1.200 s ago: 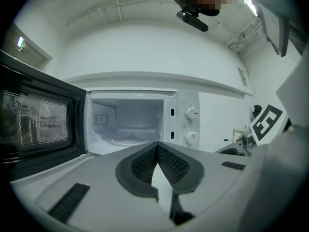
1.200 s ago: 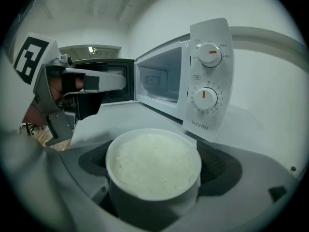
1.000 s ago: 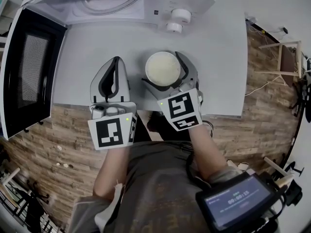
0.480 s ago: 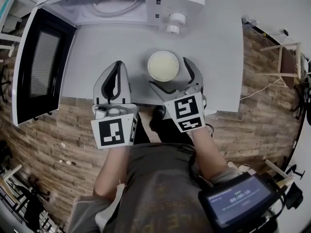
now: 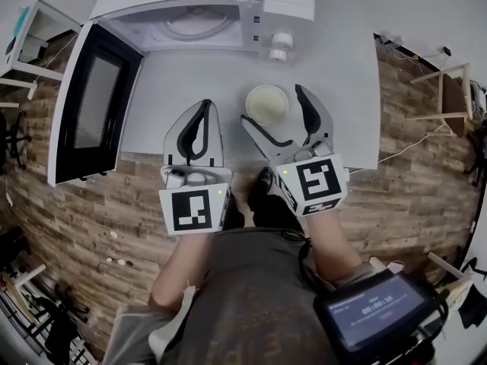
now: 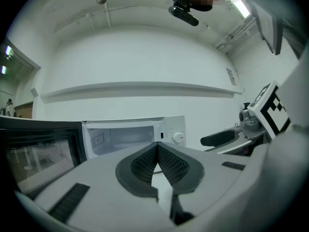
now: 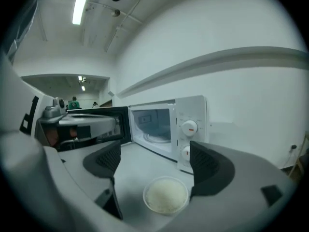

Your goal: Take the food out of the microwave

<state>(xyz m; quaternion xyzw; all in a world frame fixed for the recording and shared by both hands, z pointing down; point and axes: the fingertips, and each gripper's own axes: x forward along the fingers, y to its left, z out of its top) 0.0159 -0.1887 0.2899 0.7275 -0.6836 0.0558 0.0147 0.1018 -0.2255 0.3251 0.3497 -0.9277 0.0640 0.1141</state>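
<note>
The jaws of the left gripper (image 6: 157,151) are pressed together, their ribbed dark pads meeting, and nothing is pinched between them. The jaws of the right gripper (image 7: 155,161) are spread wide and are closing; between and below them a round translucent plastic bowl (image 7: 166,195) is seen, untouched by either pad. The bowl is filled with pale, grainy white food (image 7: 166,197) and is stood upright on the light grey tabletop (image 5: 190,82), outside the oven and just in front of its control panel. Both grippers are held side by side above the near edge of the tabletop, the left one near the right one but apart from it.

At the back of the tabletop a white microwave oven (image 5: 205,14) is placed, its black-framed door (image 5: 95,112) swung fully open to the left. A glass turntable (image 5: 194,23) is seen lying in the lit white cavity, with no dish on it. Two round white knobs (image 5: 280,46) are mounted on the panel at the right of the cavity.

The tabletop is set against a plain white wall (image 6: 145,57) crossed by a long white ledge (image 6: 145,87). Beneath it a brown wood-plank floor (image 5: 114,204) is laid.
</note>
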